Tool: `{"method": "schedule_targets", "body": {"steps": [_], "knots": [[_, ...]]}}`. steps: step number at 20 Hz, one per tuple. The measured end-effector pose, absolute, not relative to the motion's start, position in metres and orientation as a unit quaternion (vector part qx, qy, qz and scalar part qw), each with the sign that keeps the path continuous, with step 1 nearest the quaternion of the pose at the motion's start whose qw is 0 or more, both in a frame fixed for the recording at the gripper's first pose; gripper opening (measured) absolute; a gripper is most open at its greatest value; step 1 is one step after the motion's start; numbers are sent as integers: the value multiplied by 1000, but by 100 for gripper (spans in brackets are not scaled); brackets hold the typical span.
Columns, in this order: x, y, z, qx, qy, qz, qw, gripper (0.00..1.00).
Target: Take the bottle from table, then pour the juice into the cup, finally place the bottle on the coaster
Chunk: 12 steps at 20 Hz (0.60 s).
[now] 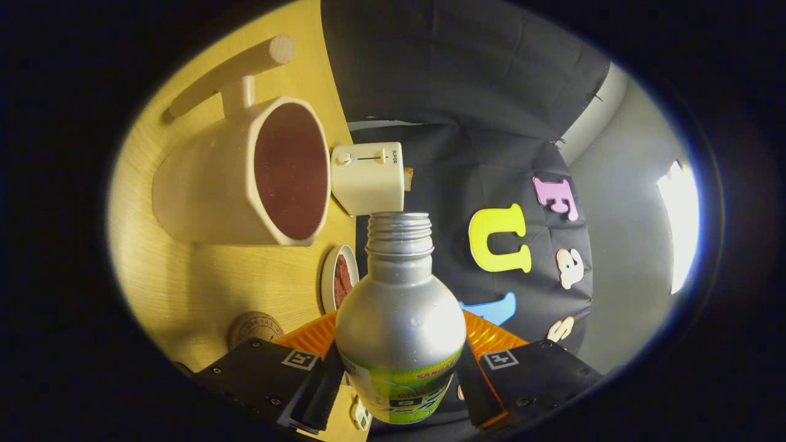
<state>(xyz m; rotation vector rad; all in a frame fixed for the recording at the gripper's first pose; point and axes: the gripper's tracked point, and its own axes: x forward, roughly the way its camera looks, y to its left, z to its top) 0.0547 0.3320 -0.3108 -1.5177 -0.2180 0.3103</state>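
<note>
Seen with the view rolled sideways, so the wooden surface (184,294) stands like a wall to the left of the claw. On that surface, farthest left: a cream cup (239,178) with a faceted rim, a long round wooden handle sticking out from its side, mouth turned toward the camera and dark reddish inside; whether that is liquid or lining, cannot tell. Below the cup and just beside the left finger, part of a round brown coaster (255,328) lying flat on the wood, its edge hidden behind the finger. Next along, a small white dish (339,279) with something dark red in it, touching nothing else, near the bottle's shoulder as seen. Above the dish and just beside the cup's rim, a cream toaster (368,178) with 1 knob and 1 slider on its face and a bit of brown toast showing at its far end.

Between the 2 fingers: a silver bottle (399,319) with a green label low on its body, cap off, threaded neck open and pointing ahead, away from the fingers. Bottle lifted clear of the wood, mouth level with the toaster and apart from the cup, to the right of the cup's rim. Claw (399,380) pinching the bottle, 1 finger pressed against each side of the lower body over the label. Beyond the bottle, to the right, dark cloth wall (460,92), then a pale wall with a bright window (678,221).
</note>
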Motion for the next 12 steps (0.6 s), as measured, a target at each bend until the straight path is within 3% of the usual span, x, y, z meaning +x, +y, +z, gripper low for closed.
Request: {"method": "schedule_targets", "body": {"steps": [12], "knots": [[61,331,-295,-733,-129,127,656,81]]}}
